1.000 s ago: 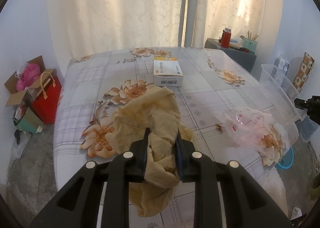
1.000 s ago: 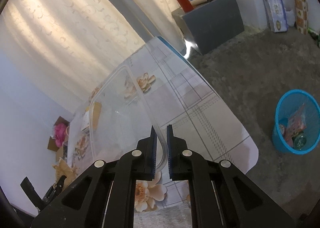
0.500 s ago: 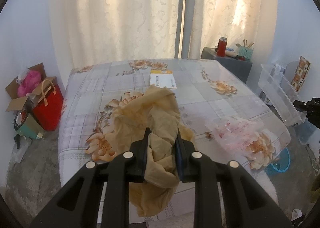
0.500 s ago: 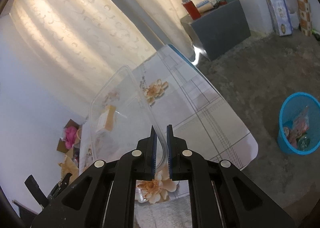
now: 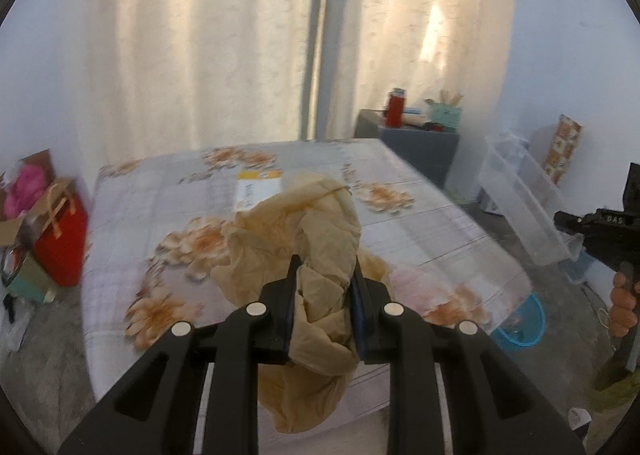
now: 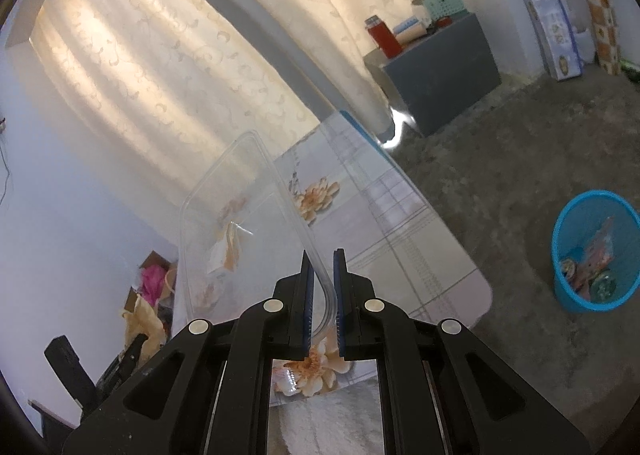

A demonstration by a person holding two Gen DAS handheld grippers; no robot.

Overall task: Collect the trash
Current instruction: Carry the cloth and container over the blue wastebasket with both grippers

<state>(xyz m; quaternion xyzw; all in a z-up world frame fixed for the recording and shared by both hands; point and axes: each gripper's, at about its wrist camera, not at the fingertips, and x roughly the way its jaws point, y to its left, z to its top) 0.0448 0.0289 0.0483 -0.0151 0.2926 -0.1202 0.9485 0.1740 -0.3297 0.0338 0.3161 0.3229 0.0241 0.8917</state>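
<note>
Hanging loose from the left gripper point(image 5: 323, 283), the pinched tan paper point(image 5: 304, 239) may slip; the right gripper point(image 6: 323, 291) clamps a clear tray point(image 6: 240, 215) by its rim only.

Table top point(image 5: 420, 215): mostly bare; a flat box point(image 5: 258, 191) lies near its far middle.
Floor right of the table: open, with a blue bin point(image 6: 592, 255) standing near the table's corner.
Beyond the table: a dark cabinet point(image 6: 444, 75) stands against the curtain.
Left of the table: a red bag point(image 5: 60, 239) and a cardboard box point(image 5: 24, 179) crowd the floor.
</note>
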